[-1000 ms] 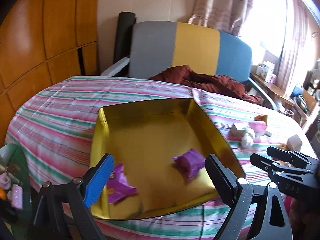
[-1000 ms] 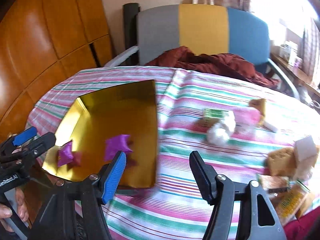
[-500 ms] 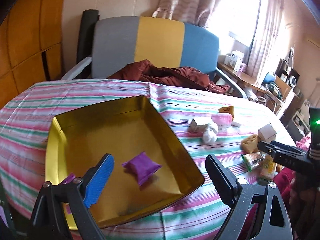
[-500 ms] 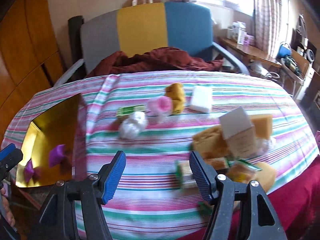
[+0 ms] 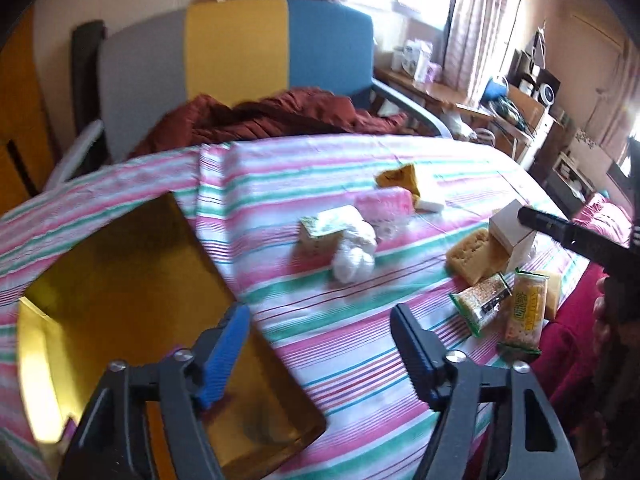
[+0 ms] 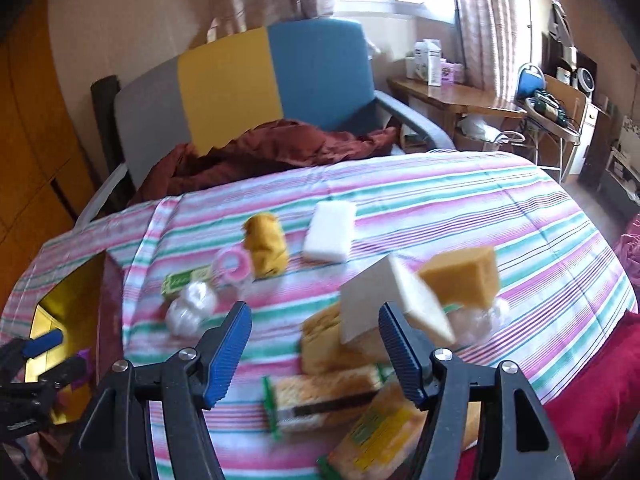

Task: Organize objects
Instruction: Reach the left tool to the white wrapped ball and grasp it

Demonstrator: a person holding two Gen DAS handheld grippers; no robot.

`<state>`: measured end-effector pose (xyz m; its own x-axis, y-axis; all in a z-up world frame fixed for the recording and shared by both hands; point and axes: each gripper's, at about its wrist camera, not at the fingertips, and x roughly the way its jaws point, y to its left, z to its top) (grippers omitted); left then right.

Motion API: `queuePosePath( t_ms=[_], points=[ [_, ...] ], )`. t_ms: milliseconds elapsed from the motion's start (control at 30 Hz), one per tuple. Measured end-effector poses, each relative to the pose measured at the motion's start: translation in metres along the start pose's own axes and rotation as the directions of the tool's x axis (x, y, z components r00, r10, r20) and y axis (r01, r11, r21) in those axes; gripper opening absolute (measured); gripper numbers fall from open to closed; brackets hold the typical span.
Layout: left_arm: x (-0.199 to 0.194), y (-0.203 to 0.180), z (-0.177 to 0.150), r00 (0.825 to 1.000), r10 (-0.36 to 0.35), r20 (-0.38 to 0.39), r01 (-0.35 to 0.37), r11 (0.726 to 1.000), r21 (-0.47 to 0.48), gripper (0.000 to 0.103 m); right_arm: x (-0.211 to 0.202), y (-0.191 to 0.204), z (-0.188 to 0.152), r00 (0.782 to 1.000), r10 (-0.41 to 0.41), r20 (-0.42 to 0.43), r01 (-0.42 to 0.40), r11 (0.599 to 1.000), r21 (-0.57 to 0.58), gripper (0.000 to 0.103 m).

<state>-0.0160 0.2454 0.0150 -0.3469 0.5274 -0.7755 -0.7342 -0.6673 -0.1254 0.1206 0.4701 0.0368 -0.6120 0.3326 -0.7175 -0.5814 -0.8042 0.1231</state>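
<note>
A gold tray (image 5: 120, 280) lies at the left of the striped table. My left gripper (image 5: 320, 316) hovers over the tray's right rim; its jaws are closing with nothing between them. A green box (image 5: 320, 232), a white plastic wad (image 5: 356, 256) and a pink roll (image 5: 384, 204) lie ahead of it. My right gripper (image 6: 314, 312) stands open and empty above a snack pack (image 6: 328, 400), a yellow sponge (image 6: 320, 340) and a tilted white box (image 6: 384, 300). In the right wrist view a purple wrapper (image 6: 86, 356) shows in the tray (image 6: 68, 304) beside the left gripper (image 6: 52, 352).
A white sponge (image 6: 330, 232) and a yellow soft item (image 6: 266, 246) lie farther back. A second yellow snack pack (image 6: 380, 436) sits at the near table edge. Behind the table stands a grey, yellow and blue chair (image 6: 260, 80) with a dark red garment (image 6: 272, 148).
Both views have swung right, from the gold tray toward the pile of snacks and sponges. The left jaws have narrowed. The purple wrappers have left the left wrist view.
</note>
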Motion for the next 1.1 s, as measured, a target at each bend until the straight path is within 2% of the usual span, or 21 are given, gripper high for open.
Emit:
queuePosePath(
  t_ms=[67, 267, 333, 400, 500, 600, 667, 733, 767, 800, 1100],
  points=[
    [0.016, -0.006, 0.006, 0.999, -0.015, -0.030, 0.015, 1.000, -0.003, 0.065, 0.003, -0.012, 0.006, 1.000, -0.001, 0.009, 0.001, 1.000, 0.022, 0.067],
    [0.060, -0.019, 0.026, 0.997, 0.001, -0.071, -0.003, 1.000, -0.031, 0.066, 0.015, -0.031, 0.017, 1.000, 0.020, 0.022, -0.022, 0.997, 0.068, 0.069],
    [0.074, -0.021, 0.033, 0.996, 0.017, -0.083, -0.020, 0.999, -0.037, 0.068, 0.021, -0.033, 0.017, 0.998, 0.052, 0.023, -0.054, 0.995, 0.082, 0.069],
    [0.086, -0.020, 0.036, 0.995, 0.036, -0.096, -0.041, 0.998, -0.051, 0.078, 0.026, -0.034, 0.017, 0.997, 0.080, 0.018, -0.082, 0.992, 0.093, 0.069],
    [0.103, -0.016, 0.041, 0.992, 0.040, -0.120, -0.051, 0.994, -0.097, 0.087, 0.032, -0.037, 0.016, 0.994, 0.112, 0.014, -0.113, 0.987, 0.114, 0.071],
    [0.120, -0.019, 0.045, 0.989, 0.073, -0.125, -0.086, 0.992, -0.096, 0.088, 0.031, -0.041, 0.015, 0.991, 0.131, 0.021, -0.133, 0.981, 0.139, 0.072],
    [0.129, -0.022, 0.046, 0.988, 0.072, -0.133, -0.084, 0.993, -0.085, 0.087, 0.031, -0.042, 0.014, 0.990, 0.137, 0.025, -0.139, 0.979, 0.147, 0.072],
    [0.134, -0.024, 0.046, 0.988, 0.076, -0.131, -0.086, 0.993, -0.076, 0.070, 0.031, -0.041, 0.014, 0.990, 0.138, 0.026, -0.141, 0.980, 0.142, 0.072],
    [0.137, -0.024, 0.046, 0.989, 0.063, -0.137, -0.074, 0.994, -0.077, 0.042, 0.031, -0.040, 0.015, 0.990, 0.137, 0.026, -0.139, 0.981, 0.137, 0.072],
    [0.140, -0.024, 0.044, 0.987, 0.046, -0.154, -0.059, 0.995, -0.081, 0.039, 0.031, -0.039, 0.015, 0.990, 0.135, 0.027, -0.138, 0.982, 0.133, 0.072],
    [0.098, -0.025, 0.025, 0.997, -0.042, -0.068, 0.037, 0.996, -0.076, 0.038, 0.029, -0.024, 0.016, 0.991, 0.129, 0.023, -0.130, 0.990, 0.058, 0.072]
  ],
)
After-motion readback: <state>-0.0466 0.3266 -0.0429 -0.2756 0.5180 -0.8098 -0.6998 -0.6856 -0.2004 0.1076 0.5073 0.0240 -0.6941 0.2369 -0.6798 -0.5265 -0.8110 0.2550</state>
